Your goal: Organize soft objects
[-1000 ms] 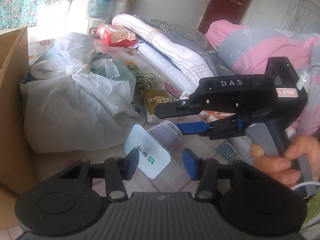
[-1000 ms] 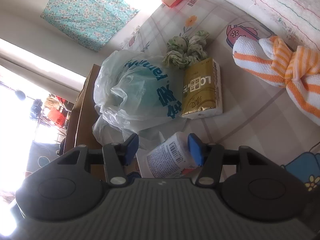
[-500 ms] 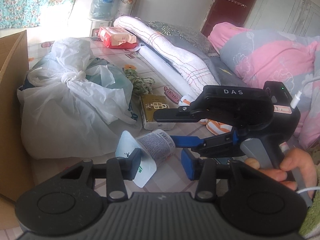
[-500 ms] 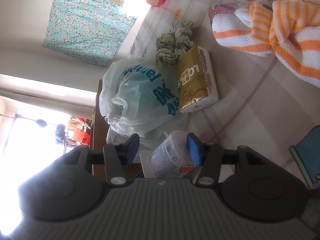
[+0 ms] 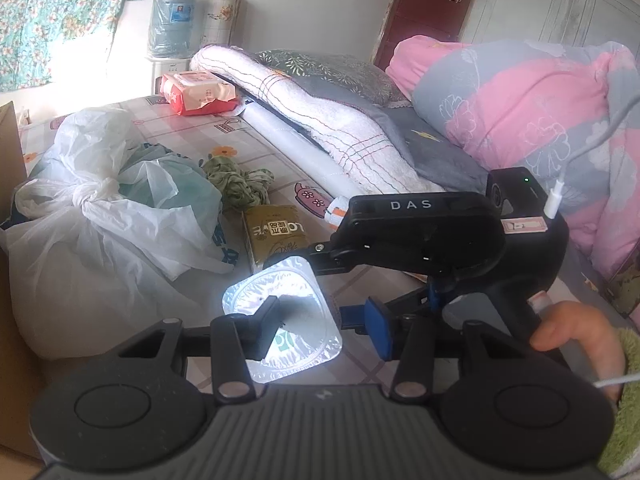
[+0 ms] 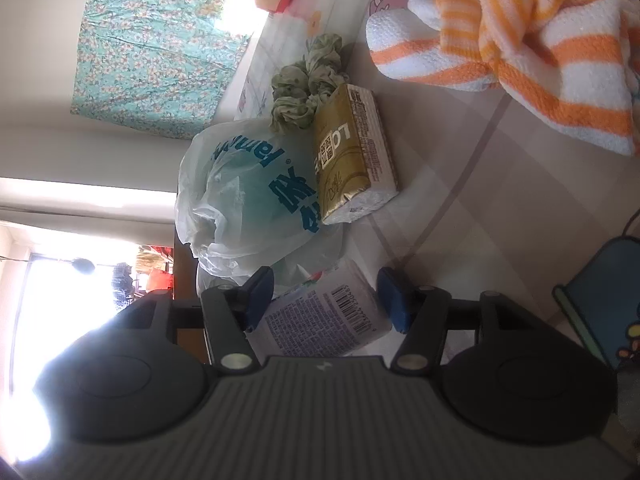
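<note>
A plastic cup [image 6: 324,316] with a barcode label lies sideways between the blue pads of my right gripper [image 6: 326,296]. Those jaws are opening, and the pads still touch the cup's sides. In the left wrist view the cup's foil lid [image 5: 280,284] faces the camera, with the right gripper [image 5: 326,284] reaching in from the right. My left gripper [image 5: 324,320] is open just in front of the lid; its left finger overlaps the foil, and I cannot tell if it touches. An orange-striped towel [image 6: 520,52], a green scrunched cloth [image 5: 236,180] and a gold tissue pack [image 5: 276,236] lie on the bed.
Tied plastic bags [image 5: 100,208] sit at the left against a cardboard box [image 5: 8,152]. A rolled white blanket [image 5: 320,120], a pink-and-grey quilt [image 5: 540,112] and a red tissue pack [image 5: 196,94] lie farther back. A hand [image 5: 568,328] holds the right gripper.
The right gripper rolled and sank with the cup, turning the foil lid toward the left camera. Its jaws stand slightly wider. The left gripper moved closer to the lid.
</note>
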Tool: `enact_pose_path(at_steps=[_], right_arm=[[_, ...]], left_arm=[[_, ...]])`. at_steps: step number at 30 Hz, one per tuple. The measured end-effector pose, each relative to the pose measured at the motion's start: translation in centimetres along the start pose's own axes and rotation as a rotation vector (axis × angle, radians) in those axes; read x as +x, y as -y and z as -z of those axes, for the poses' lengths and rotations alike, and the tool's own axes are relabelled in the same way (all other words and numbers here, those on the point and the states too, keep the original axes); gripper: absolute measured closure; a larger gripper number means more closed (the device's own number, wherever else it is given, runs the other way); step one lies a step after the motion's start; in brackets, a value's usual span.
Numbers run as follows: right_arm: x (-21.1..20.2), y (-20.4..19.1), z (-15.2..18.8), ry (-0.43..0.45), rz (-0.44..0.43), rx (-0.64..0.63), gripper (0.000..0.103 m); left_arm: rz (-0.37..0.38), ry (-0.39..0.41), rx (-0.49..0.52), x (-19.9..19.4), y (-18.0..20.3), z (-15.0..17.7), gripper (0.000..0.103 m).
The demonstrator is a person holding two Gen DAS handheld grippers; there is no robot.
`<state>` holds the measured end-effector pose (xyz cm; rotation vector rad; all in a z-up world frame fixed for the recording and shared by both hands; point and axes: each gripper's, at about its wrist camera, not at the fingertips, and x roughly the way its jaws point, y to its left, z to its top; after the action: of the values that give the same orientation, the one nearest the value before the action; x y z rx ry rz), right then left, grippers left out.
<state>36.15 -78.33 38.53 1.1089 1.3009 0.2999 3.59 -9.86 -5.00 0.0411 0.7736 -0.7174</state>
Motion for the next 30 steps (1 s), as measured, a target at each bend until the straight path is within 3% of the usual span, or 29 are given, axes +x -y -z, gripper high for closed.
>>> enact_pose_path(at_steps=[5,10,19,30], right_arm=[[-0.3,0.1,-0.2,0.002,-0.007,0.027,0.034],[-0.9,0.7,-0.2,0.002,-0.071,0.075,0.022],[-0.7,-0.3,0.4,-0.020,-0.014,0.019,0.017],[-1.5,0.7,0.3,-0.070,-0.019,0.069,0.015]], left_arm=[[-0.031,-0.002,0.023,0.3,0.0,0.1,0.050],[-0.035,-0.002,0.006,0.4,-0.5,0.0,0.050],[-0.011,0.005,0.042,0.6,0.3,-0.1,0.050],[0.012,0.013,0.086,1.1,1.2,-0.3,0.050]])
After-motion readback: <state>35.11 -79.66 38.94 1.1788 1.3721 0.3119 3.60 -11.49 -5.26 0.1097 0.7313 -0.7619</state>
